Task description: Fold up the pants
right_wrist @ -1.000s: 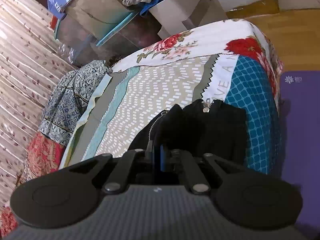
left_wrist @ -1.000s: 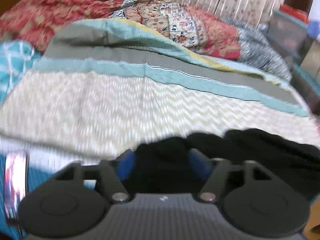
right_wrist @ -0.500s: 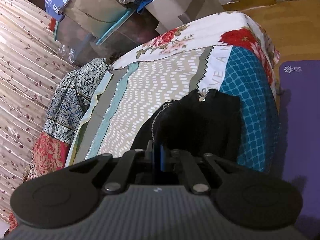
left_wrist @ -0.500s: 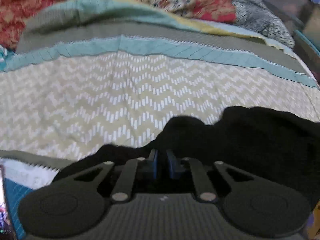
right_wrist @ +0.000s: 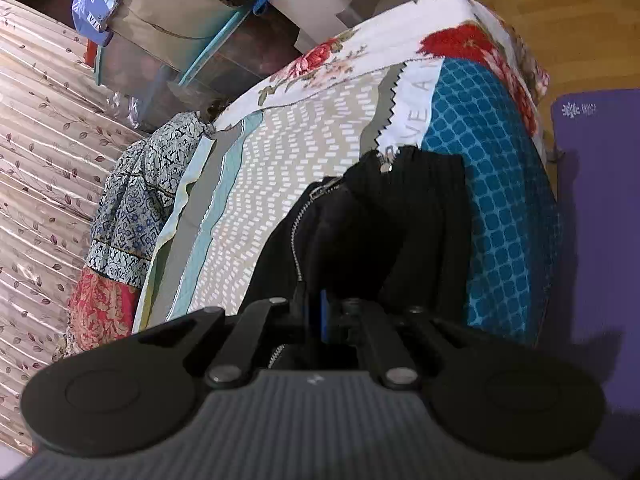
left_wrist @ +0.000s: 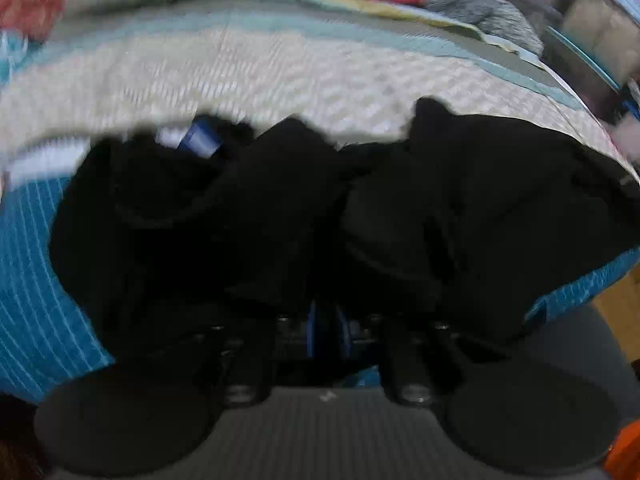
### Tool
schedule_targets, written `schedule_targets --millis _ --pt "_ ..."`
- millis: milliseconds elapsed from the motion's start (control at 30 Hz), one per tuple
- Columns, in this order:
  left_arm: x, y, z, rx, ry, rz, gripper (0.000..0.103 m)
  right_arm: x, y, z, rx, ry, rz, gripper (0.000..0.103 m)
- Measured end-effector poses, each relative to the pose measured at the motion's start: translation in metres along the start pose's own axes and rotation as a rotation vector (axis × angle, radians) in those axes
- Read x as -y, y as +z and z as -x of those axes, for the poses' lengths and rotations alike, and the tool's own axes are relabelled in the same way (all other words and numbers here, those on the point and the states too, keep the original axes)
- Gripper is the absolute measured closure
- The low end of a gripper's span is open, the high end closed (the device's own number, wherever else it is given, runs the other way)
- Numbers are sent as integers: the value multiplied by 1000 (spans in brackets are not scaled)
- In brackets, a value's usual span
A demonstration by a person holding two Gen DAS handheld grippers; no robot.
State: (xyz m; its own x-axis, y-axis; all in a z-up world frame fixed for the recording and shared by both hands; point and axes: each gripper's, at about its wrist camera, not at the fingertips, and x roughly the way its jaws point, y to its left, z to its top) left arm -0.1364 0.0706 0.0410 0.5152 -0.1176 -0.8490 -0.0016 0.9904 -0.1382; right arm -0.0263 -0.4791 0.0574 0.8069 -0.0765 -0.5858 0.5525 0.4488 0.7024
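The black pants (right_wrist: 404, 220) lie bunched on the near edge of a bed, over the quilt's (right_wrist: 304, 184) teal checked panel and beige zigzag panel. In the right wrist view a metal zipper (right_wrist: 297, 236) runs down the left fold, and ribbed fabric shows at the right side. In the left wrist view, which is blurred, the pants (left_wrist: 320, 208) spread in dark lumpy folds across the frame, with a small blue and white thing at their far left edge that cannot be made out.

Far left of the quilt a blue-patterned cloth (right_wrist: 140, 200) and a red one lie against a pleated curtain (right_wrist: 44, 152). Boxes (right_wrist: 168, 44) stand beyond the bed; a purple mat (right_wrist: 596, 220) lies on the wooden floor at right.

The left gripper (left_wrist: 325, 330) has its blue pads nearly together, clamped on pants fabric. The right gripper (right_wrist: 316, 314) is likewise pinched on a fold by the zipper.
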Motion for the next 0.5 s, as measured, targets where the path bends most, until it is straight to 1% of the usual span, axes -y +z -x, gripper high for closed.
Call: schedule_targets --millis 33,67,100,133,233,267,333,367,400,433,500 --pt "2 5 7 15 -4 -20 85 0 1 1 -1 3 5 95" --pt "2 11 17 37 -17 -33 72 -1 1 2 1 5 7 95" --pt "1 16 29 59 -31 -45 56 -1 2 3 2 9 7 95" --pt "2 20 40 81 -40 -64 51 0 2 3 2 13 3 95" --pt "3 28 67 143 -48 -129 47 3 2 4 1 16 -5 95" --pt "2 33 74 158 -41 -122 44 4 2 4 0 16 -7 95" --pt "0 42 83 172 -51 -71 34 7 2 3 -2 12 -11 95" --pt "-3 50 82 167 -70 -39 24 8 2 2 -4 11 -14 95" --pt "-4 59 79 156 -91 -10 20 9 1 1 -5 11 -19 95" --pt "-2 67 71 137 -101 20 20 10 1 1 -7 13 -24 95" --pt "6 79 46 56 -106 83 20 12 1 1 -9 17 -33 95"
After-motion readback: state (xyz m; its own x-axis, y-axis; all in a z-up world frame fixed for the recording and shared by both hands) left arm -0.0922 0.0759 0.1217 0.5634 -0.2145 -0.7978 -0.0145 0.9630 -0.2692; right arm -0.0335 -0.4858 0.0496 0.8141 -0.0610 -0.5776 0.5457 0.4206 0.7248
